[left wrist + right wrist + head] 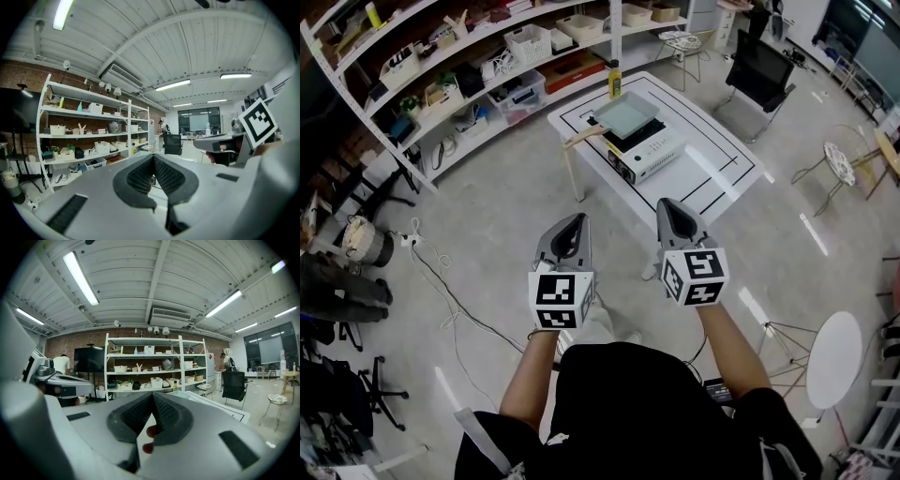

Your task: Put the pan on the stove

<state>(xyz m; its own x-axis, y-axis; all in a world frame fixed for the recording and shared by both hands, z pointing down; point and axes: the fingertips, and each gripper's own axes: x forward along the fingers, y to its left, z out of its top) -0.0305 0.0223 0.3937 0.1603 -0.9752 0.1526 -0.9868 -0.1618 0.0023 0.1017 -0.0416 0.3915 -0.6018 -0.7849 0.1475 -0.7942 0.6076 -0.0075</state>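
Note:
A square pale pan with a wooden handle rests on top of a white portable stove on a white table some way ahead of me. Both grippers are held up in front of my body, well short of the table. My left gripper is shut and empty, its fingertips meeting in the left gripper view. My right gripper is also shut with nothing between its pads, as its own view shows. The jaws hide the pan in both gripper views.
A yellow bottle stands at the table's far edge. A long white shelving rack full of bins runs behind it. Cables trail across the floor on the left. A black chair, wire stools and a round white table stand to the right.

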